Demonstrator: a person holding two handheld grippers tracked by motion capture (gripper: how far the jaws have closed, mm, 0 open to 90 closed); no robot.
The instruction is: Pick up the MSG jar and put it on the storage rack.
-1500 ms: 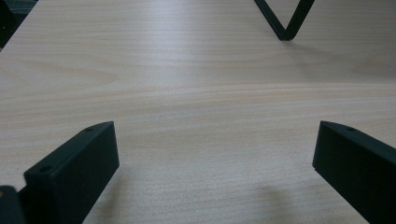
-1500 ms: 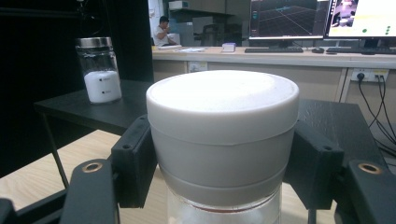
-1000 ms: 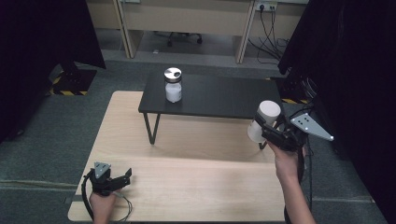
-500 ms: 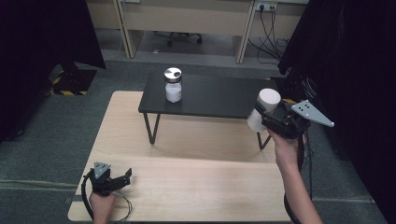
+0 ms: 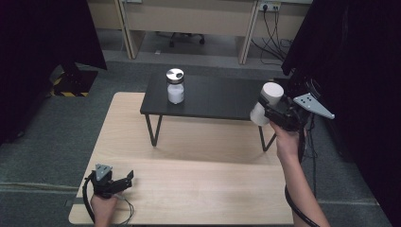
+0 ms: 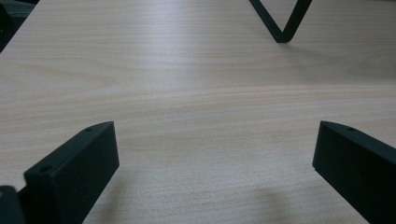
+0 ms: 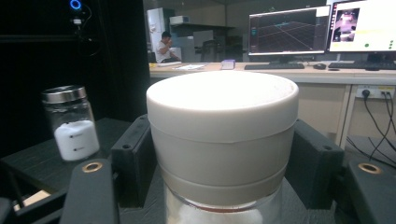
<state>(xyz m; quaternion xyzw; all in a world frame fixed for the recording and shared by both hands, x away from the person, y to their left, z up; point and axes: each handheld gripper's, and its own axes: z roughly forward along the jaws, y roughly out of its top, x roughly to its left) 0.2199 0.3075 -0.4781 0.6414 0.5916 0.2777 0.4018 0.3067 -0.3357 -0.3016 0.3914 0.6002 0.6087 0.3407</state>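
My right gripper (image 5: 272, 109) is shut on a jar with a white lid (image 5: 266, 102), held in the air just above the right end of the low black table (image 5: 217, 97). In the right gripper view the white-lidded jar (image 7: 223, 140) sits between the two black jaws. A second jar with a silver lid (image 5: 175, 86) and white contents stands upright on the black table's left part; that silver-lidded jar (image 7: 71, 122) appears at the left of the right gripper view. My left gripper (image 5: 124, 179) rests open on the light wooden table (image 5: 198, 184), near its front left corner, with nothing between its jaws.
The black table's legs (image 5: 153, 130) stand on the wooden table; one V-shaped leg (image 6: 280, 21) appears ahead of the left gripper. Black curtains (image 5: 359, 71) hang at both sides. Desks with monitors (image 7: 287, 30) stand beyond.
My right gripper has carried the white-lidded jar up and away from me, toward the black table's right end. The left gripper has stayed still.
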